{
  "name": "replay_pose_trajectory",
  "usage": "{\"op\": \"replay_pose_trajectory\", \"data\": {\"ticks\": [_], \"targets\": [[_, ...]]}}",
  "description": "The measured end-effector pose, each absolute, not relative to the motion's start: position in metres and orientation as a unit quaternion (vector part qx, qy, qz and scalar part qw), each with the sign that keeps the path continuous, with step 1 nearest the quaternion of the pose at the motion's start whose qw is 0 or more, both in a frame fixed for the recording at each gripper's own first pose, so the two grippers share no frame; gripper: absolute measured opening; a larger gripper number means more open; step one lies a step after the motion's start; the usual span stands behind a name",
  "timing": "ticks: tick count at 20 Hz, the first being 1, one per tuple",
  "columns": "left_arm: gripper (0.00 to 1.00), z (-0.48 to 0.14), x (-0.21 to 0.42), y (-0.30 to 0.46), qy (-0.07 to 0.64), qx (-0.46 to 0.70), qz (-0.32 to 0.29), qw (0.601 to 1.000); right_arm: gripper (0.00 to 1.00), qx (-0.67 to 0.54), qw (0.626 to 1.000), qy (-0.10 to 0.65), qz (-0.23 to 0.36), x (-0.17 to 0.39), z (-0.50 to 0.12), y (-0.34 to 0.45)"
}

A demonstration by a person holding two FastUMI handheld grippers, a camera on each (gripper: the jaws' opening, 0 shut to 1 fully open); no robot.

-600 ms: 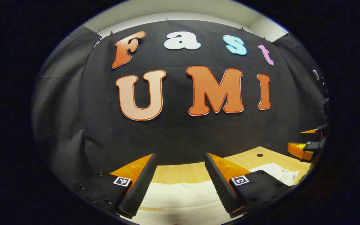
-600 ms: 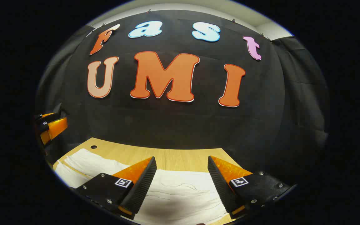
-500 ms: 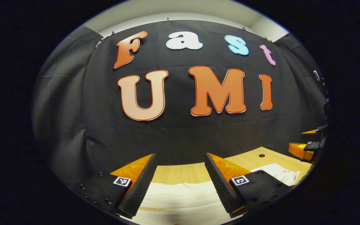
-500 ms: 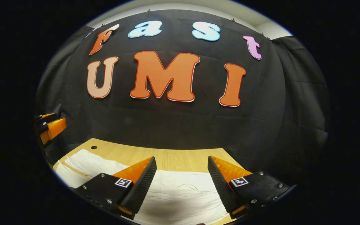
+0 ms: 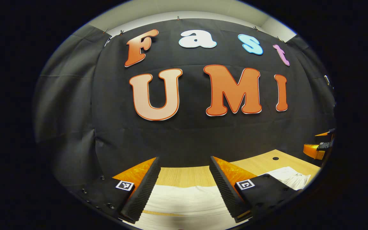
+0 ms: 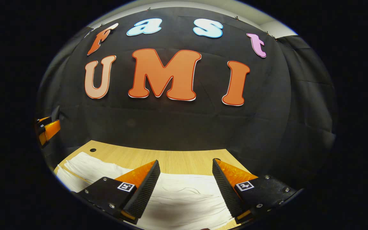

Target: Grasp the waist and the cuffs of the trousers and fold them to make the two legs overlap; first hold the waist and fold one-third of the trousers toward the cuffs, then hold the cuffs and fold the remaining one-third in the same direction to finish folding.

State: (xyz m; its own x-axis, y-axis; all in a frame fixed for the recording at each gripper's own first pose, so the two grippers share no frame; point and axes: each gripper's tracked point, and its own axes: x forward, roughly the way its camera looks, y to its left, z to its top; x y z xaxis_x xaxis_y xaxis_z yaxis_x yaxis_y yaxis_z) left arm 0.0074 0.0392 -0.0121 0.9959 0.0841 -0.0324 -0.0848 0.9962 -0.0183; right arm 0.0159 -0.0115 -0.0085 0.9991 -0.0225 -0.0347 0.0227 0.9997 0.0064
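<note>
The left gripper point(image 5: 184, 188) and right gripper point(image 6: 185, 190) were held wide apart, gripping nothing, above white trousers point(image 6: 184, 198) (spread toward 6 o'clock) on the table point(image 6: 177, 158).

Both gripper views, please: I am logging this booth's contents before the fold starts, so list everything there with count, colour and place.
white cloth trousers: one, white, spread flat on the table under both grippers.
light wooden table: one, pale wood, in front of the wall; a small dark round hole near its far edge.
black cloth wall: one, black, behind the table.
left gripper: one, jaws open above the trousers, holding nothing.
right gripper: one, jaws open above the trousers, holding nothing.
</note>
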Motion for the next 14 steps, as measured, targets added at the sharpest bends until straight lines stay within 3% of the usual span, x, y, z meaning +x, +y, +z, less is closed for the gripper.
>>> {"op": "replay_pose_trajectory", "data": {"ticks": [7, 14], "targets": [[1.0, -0.042, 0.001, 0.063, 0.064, -0.036, 0.057, 0.996, 0.99, 0.001, 0.999, 0.045, -0.028, 0.015, -0.024, -0.029], [1.0, -0.126, -0.024, 0.088, 0.207, -0.109, 0.061, 0.97, 0.99, 0.004, 0.995, 0.084, -0.059, 0.005, -0.043, -0.063]]}}
